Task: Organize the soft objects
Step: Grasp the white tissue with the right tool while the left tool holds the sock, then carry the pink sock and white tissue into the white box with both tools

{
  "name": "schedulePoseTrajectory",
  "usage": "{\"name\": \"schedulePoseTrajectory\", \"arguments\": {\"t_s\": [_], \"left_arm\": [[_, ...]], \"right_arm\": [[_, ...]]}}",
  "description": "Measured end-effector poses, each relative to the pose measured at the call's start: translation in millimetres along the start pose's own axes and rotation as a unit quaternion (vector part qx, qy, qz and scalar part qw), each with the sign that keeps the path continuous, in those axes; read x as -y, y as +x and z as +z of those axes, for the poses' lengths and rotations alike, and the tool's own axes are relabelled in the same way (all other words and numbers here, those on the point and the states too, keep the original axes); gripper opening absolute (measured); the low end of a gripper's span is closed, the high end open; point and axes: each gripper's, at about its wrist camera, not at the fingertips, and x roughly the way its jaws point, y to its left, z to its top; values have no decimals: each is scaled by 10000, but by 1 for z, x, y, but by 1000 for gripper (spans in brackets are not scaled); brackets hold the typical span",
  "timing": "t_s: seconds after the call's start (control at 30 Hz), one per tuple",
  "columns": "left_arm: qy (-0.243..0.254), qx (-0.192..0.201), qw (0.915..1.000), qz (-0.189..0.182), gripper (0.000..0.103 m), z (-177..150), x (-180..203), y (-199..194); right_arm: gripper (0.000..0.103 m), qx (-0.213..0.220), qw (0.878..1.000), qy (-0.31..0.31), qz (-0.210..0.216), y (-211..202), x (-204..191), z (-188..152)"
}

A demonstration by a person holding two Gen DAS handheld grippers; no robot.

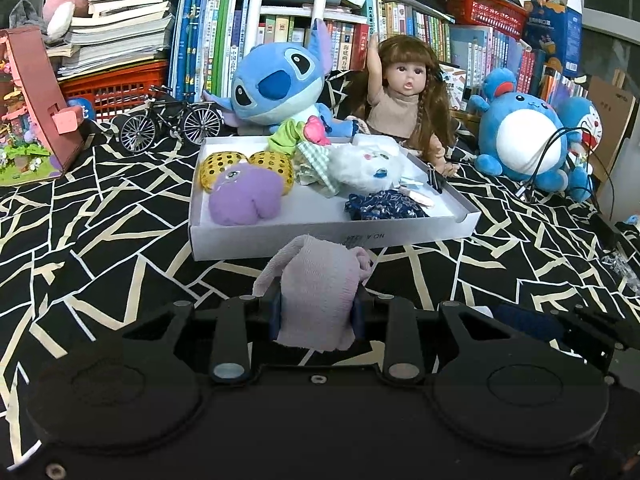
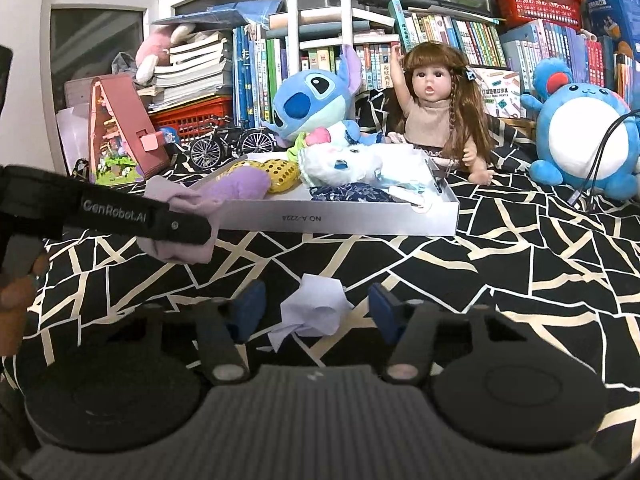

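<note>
My left gripper [image 1: 317, 314] is shut on a pale pink cloth [image 1: 320, 284] and holds it above the patterned tablecloth, just in front of the white tray [image 1: 320, 236]. In the right wrist view the left gripper [image 2: 176, 226] holds the pink cloth [image 2: 180, 200] at the tray's [image 2: 340, 222] left front corner. The tray holds a purple plush [image 1: 244, 196], a white fluffy toy [image 1: 364, 164] and a dark blue floral cloth [image 1: 384, 206]. My right gripper [image 2: 316, 312] is open around a small white cloth [image 2: 314, 308] lying on the tablecloth.
Behind the tray sit a blue Stitch plush [image 1: 276, 84], a doll [image 1: 404, 92], a round blue plush [image 1: 524, 136] with black cables, a toy bicycle [image 1: 172, 120] and a pink dollhouse [image 1: 36, 100]. Books and red baskets fill the back.
</note>
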Motion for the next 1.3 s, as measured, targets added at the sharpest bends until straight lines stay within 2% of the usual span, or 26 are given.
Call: {"name": "schedulePoseTrajectory", "arguments": {"t_s": [0.1,0.3,0.67,1.3], "left_arm": [[17,9,10000,24,31,-2,0,-2],[34,-5,10000,37,31,-4,-1,-4],[26,26,10000,42,31,-4,-3,-6],[-26,180,9998,88,31,17,-7,-4]], "right_arm": [[42,-61,10000,28,20,1,-1,1],[39,-52,10000,16,11,1,-3,2],[39,98,9999,51,33,-3,-3,12],[38,296,9995,115,32,3,2,40]]}}
